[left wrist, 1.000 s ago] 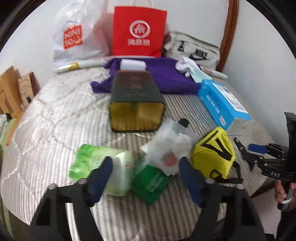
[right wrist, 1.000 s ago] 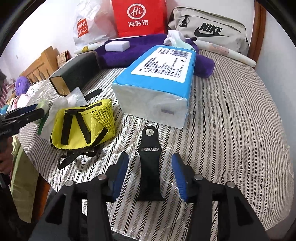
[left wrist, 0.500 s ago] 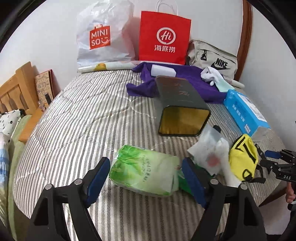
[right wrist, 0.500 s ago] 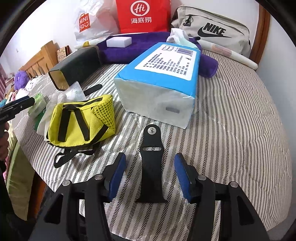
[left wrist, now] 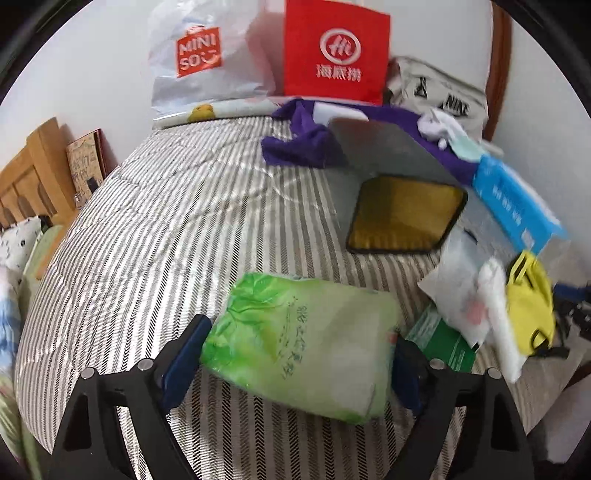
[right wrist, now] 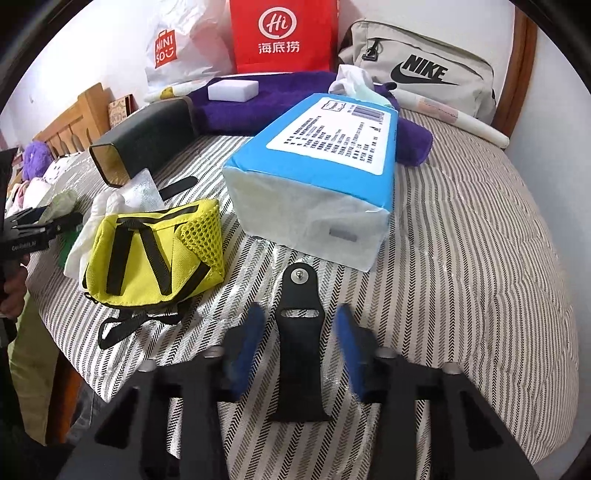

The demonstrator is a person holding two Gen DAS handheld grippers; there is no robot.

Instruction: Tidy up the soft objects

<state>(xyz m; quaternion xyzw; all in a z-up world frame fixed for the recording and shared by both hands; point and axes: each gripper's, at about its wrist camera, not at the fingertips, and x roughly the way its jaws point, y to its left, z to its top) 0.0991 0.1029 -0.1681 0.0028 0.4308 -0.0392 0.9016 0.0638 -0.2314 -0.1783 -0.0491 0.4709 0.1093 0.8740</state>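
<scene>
While the green tissue pack [left wrist: 306, 343] lies on the striped bedcover [left wrist: 166, 229] at the lower centre of your left wrist view, your left gripper [left wrist: 295, 354] straddles it with its jaws spread wide and just opened further; whether the blue pads [left wrist: 184, 354] press its ends, you cannot tell through the blur. Right of the pack sit a green packet [left wrist: 443, 339], a white plastic bag [left wrist: 465, 288] and a yellow pouch [left wrist: 532, 306], and above them a dark open-ended box [left wrist: 399, 192] lies on its side.

Your right gripper [right wrist: 299, 354] has just been closing around a black strap piece [right wrist: 301, 343] lying flat between its pads, with gaps visible on both sides, so it is not clamped. Above it in the right wrist view rests the blue tissue pack [right wrist: 317, 166], touching a purple towel [right wrist: 277, 107] that carries a white sponge [right wrist: 232, 90]. At the upper edge stand a red paper bag [right wrist: 282, 35], a white shopping bag [right wrist: 177, 48] and a grey Nike bag [right wrist: 421, 74].
</scene>
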